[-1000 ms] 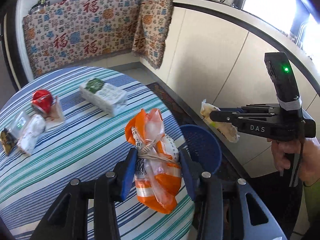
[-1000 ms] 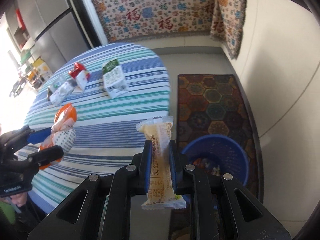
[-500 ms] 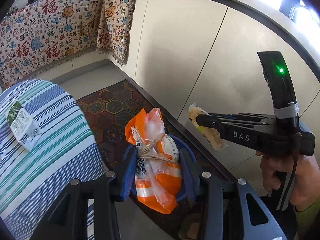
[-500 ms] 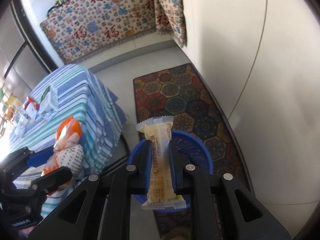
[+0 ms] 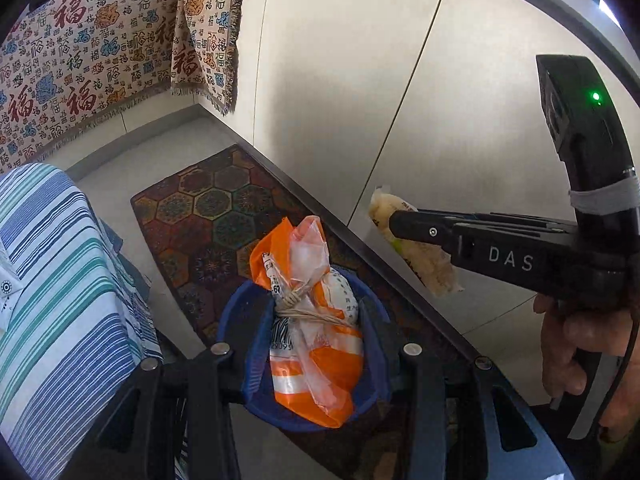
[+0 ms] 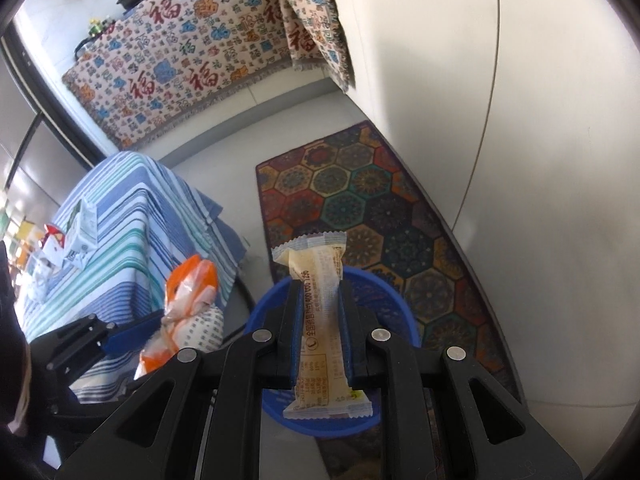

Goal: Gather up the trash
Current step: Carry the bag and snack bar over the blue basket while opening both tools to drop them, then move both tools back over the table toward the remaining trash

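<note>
My left gripper (image 5: 316,316) is shut on an orange and clear plastic bag (image 5: 312,320) tied with string, held right above the blue bin (image 5: 240,312) on the floor. My right gripper (image 6: 319,300) is shut on a yellow snack wrapper (image 6: 320,320), hanging over the same blue bin (image 6: 384,292). In the left wrist view the right gripper (image 5: 394,224) reaches in from the right with the wrapper (image 5: 424,260), held by a hand (image 5: 580,340). The right wrist view shows the left gripper (image 6: 160,320) and its bag (image 6: 188,300) at the lower left.
A patterned rug (image 6: 360,200) lies under the bin, along a white cabinet front (image 5: 360,80). The striped table (image 6: 120,220) stands to the left with a carton (image 6: 82,228) and other packets (image 6: 52,240). A patterned cloth (image 6: 200,60) hangs at the back.
Both grippers have swung off the table, to the right and downward, and now hang over the blue bin. Each still holds its item.
</note>
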`<action>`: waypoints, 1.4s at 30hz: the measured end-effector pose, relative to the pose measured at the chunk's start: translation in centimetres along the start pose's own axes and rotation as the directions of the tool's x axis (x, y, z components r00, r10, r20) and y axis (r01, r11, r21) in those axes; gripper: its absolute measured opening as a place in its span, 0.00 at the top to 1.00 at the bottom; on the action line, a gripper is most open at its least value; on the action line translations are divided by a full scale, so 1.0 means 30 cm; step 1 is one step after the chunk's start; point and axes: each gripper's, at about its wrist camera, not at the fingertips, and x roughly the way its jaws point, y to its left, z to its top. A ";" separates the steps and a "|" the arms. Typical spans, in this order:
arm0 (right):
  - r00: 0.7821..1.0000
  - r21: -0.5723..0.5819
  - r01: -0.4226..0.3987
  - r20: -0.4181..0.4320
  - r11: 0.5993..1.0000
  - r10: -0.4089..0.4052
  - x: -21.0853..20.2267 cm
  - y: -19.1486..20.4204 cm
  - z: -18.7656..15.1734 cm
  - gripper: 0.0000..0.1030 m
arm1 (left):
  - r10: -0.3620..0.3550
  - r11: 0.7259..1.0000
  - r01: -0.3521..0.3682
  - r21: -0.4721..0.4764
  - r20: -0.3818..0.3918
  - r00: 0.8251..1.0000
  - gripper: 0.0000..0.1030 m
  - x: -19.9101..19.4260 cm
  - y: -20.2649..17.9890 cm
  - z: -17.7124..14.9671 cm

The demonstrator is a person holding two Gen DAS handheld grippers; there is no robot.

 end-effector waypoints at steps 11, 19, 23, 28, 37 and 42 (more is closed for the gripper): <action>0.999 0.018 -0.009 0.048 1.000 0.008 -0.022 -0.019 0.020 0.62 | -0.012 1.000 0.012 -0.029 0.003 1.000 0.35 0.058 -0.001 0.001; 0.995 -0.003 0.013 0.098 1.000 -0.012 -0.051 0.005 0.020 0.47 | 0.001 0.998 0.006 -0.062 0.115 0.993 0.35 -0.038 0.021 -0.040; 0.992 -0.038 0.026 0.122 0.999 -0.022 -0.064 0.042 0.010 0.44 | -0.040 0.996 0.054 -0.076 0.178 0.983 0.35 -0.135 0.026 -0.083; 0.988 -0.090 0.040 0.153 0.995 -0.025 -0.081 0.098 -0.007 0.40 | 0.001 0.999 0.005 -0.032 0.174 0.985 0.31 -0.238 0.012 -0.133; 0.982 -0.172 0.037 0.188 0.984 -0.004 -0.088 0.217 -0.029 0.38 | 0.146 0.989 -0.140 -0.042 0.235 0.961 0.14 -0.430 0.064 -0.271; 0.980 -0.257 0.028 0.196 0.966 0.024 -0.080 0.336 -0.063 0.36 | 0.127 0.991 -0.112 -0.079 0.221 0.967 0.14 -0.503 0.157 -0.365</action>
